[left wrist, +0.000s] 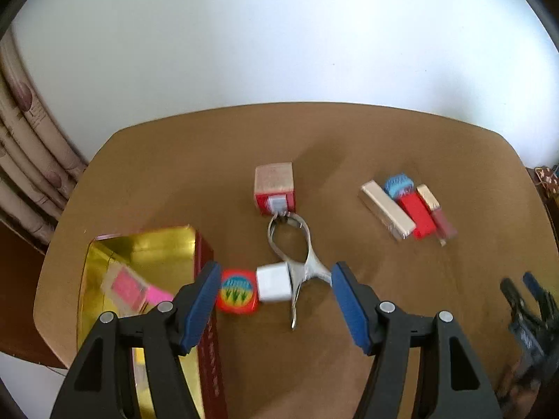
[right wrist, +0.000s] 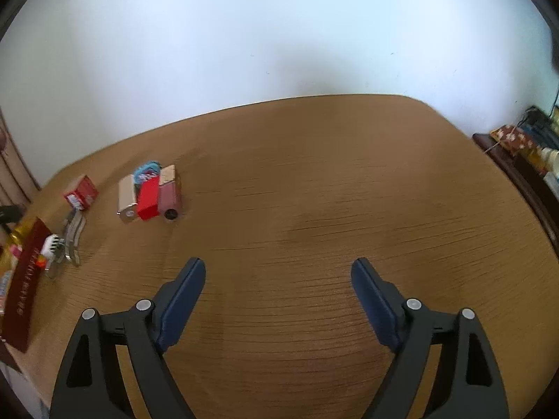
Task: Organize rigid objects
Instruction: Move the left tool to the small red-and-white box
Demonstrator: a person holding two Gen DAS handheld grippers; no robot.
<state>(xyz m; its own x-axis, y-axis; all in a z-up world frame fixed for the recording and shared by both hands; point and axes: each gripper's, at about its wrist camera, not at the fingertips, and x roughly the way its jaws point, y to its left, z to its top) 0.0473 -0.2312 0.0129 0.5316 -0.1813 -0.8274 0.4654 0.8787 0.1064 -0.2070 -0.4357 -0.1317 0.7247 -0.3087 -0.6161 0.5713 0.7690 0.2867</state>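
My left gripper [left wrist: 274,286] is open above a small red and orange box [left wrist: 237,290], a white cube [left wrist: 275,283] and a silver metal tool [left wrist: 297,255] on the brown table [left wrist: 384,139]. An open gold-lined tin [left wrist: 139,269] with a pink item [left wrist: 127,288] inside sits at the left. A red and beige box [left wrist: 275,188] lies beyond the tool. A cluster of small boxes and a lip gloss [left wrist: 408,211] lies at the right; the cluster also shows in the right wrist view [right wrist: 150,195]. My right gripper [right wrist: 277,279] is open and empty over bare table.
The tin's dark red side [right wrist: 26,279] shows at the left in the right wrist view. A curtain [left wrist: 28,174] hangs left of the table. A dark shelf with cluttered items [right wrist: 524,153] stands at the right. A white wall is behind the table.
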